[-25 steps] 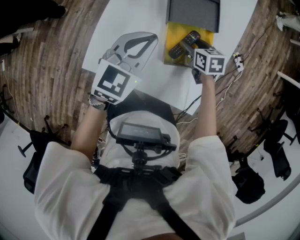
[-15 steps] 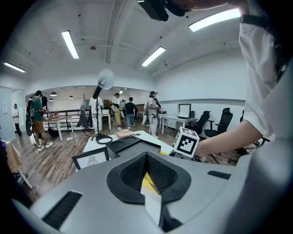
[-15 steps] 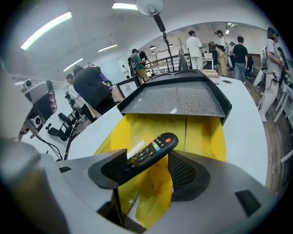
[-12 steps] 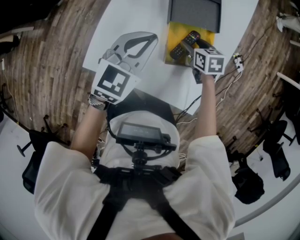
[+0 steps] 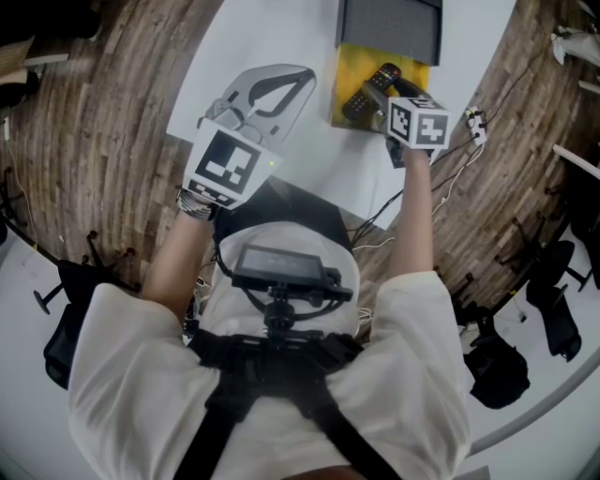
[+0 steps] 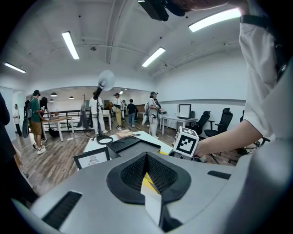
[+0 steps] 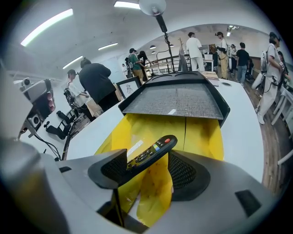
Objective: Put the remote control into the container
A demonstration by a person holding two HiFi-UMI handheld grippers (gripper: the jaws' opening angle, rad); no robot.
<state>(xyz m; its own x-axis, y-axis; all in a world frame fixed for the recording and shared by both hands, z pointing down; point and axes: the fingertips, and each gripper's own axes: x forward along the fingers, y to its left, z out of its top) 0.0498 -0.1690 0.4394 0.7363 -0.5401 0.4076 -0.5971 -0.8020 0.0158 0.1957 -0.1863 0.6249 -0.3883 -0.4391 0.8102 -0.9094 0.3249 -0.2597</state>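
While the right gripper (image 7: 145,170) clasps the remote control (image 7: 154,150) over the yellow mat (image 7: 201,132), the far container (image 7: 176,100) awaits it — left gripper (image 6: 147,176) clenched, empty.

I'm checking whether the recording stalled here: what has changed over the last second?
Nothing visibly changed. The right gripper still has the remote control between its jaws over the yellow sheet, short of the dark container. The left gripper stays shut, holding nothing, beside it over the white table.
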